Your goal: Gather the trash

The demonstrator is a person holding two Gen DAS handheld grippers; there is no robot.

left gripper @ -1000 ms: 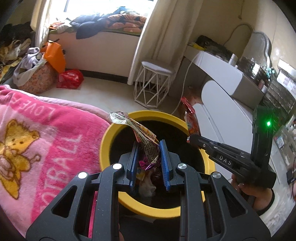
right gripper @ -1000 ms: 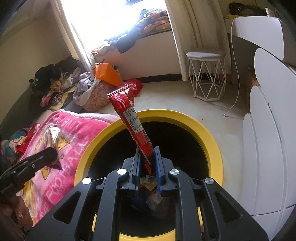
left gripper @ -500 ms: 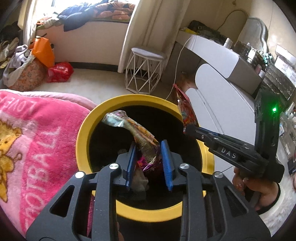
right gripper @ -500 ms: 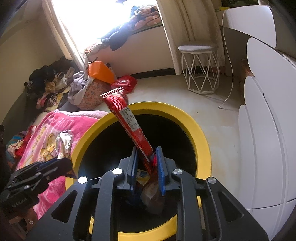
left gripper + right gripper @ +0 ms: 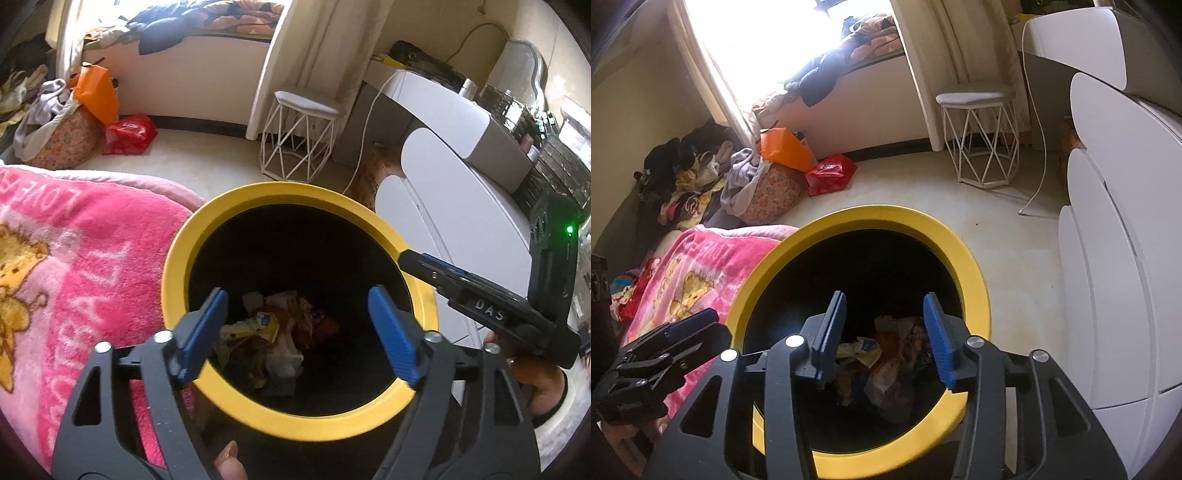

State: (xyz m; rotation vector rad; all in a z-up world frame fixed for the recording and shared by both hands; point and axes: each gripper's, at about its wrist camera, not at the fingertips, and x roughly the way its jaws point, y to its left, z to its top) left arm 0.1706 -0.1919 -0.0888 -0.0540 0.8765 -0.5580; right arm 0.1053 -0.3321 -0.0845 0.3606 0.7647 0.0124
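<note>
Trash lands in the bin, both grippers empty

Trash (image 5: pixel 275 339) sits at the bottom of the bin (image 5: pixel 173 269), a heap of crumpled wrappers and paper; the bin has a yellow rim and a black inside; it stands just beside a pink blanket (image 5: pixel 74 258). Both grippers hang over the bin mouth and point down into it. The left gripper (image 5: pixel 295 334) has just been opening; its blue jaws stand wide apart with nothing between them. The right gripper (image 5: pixel 886 341) has just been opening too; its jaws are partly apart and hold nothing; the trash lies far below them.

The trash looks very light and thin; it is soft, crinkly and likely slippery, so it bends and slides; it will not break. I think the best place to pinch a wrapper is across a flat end or a fold, with the pads squeezing hard so it does not slip out; a loose corner may tear or pull free.

The left view shows the right gripper (image 5: pixel 461 288) from the side, with a green light and a hand (image 5: pixel 532 373) under it; it also shows a messy white desk (image 5: pixel 461 114). The right view shows the left gripper (image 5: pixel 690 328) low at the edge; it shows a pile of clothes (image 5: pixel 694 177) by the wall much better, and the bright window. Both views show the white stool (image 5: pixel 979 136), the orange bag (image 5: pixel 786 151) and the red bag (image 5: pixel 829 173) on the floor.
</note>
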